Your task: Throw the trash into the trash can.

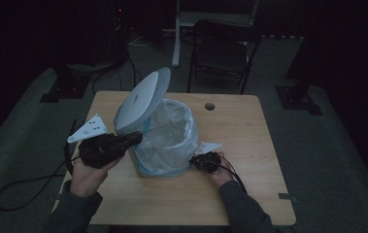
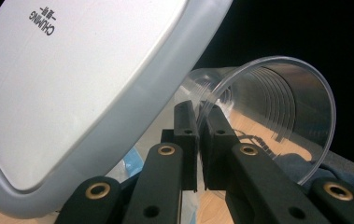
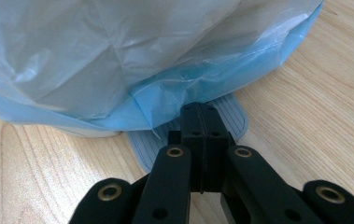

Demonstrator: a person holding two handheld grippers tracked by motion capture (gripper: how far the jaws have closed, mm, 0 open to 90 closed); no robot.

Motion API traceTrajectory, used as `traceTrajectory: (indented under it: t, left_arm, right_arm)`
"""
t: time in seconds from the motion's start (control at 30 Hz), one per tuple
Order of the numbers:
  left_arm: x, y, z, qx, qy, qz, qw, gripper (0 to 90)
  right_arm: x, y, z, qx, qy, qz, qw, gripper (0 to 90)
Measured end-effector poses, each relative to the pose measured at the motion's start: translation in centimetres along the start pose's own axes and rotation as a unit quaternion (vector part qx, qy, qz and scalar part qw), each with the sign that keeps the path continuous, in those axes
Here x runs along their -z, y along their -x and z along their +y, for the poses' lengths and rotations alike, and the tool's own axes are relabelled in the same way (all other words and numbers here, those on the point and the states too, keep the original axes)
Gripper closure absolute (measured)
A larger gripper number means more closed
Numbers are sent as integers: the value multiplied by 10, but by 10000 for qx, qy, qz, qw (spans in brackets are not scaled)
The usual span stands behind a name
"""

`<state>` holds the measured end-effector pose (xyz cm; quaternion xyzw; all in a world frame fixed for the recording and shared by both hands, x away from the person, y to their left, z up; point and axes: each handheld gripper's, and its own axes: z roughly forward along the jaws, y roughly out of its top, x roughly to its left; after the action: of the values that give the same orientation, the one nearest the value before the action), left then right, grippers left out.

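- Nearest the person, the right gripper [image 1: 198, 160] sits low at the foot of the bin [image 1: 164, 141], held by the right hand [image 1: 218, 170]. In the right gripper view its jaws are pressed together with no gap, their tips resting on the bin's blue pedal [image 3: 233, 116]; whether anything is pinched between them cannot be told.
- The left hand [image 1: 87, 174] holds the left gripper [image 1: 135, 137] at the bin's left side, level with the rim.
- In the left gripper view the jaws are nearly closed on the thin rim of a clear plastic cup [image 2: 277, 107], one jaw inside the wall and one outside. The cup lies tilted on its side with its mouth toward the camera, just beside the lid.
- The bin stands in the middle of the wooden table [image 1: 249, 136], lined with a translucent bag [image 1: 172, 131] folded over its rim.
- Its grey lid [image 1: 140, 99] is raised, leaning back to the left.
- Farther on, a round hole [image 1: 209, 106] shows near the table's far edge.
- Beyond the table stands a dark folding chair [image 1: 223, 51].
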<state>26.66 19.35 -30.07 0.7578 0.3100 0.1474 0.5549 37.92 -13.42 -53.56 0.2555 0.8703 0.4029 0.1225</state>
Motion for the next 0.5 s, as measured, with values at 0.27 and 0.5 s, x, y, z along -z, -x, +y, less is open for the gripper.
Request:
traceTrajectory:
  t: [0.27, 0.5]
  left_arm:
    - [-2, 0, 0, 72, 10, 78, 9999, 870]
    - [-4, 2, 0, 70, -14, 200, 9998, 870]
  right_arm:
    - [0, 0, 0, -2, 1, 0, 10000, 900]
    - [0, 0, 0, -1, 1, 0, 10000, 900]
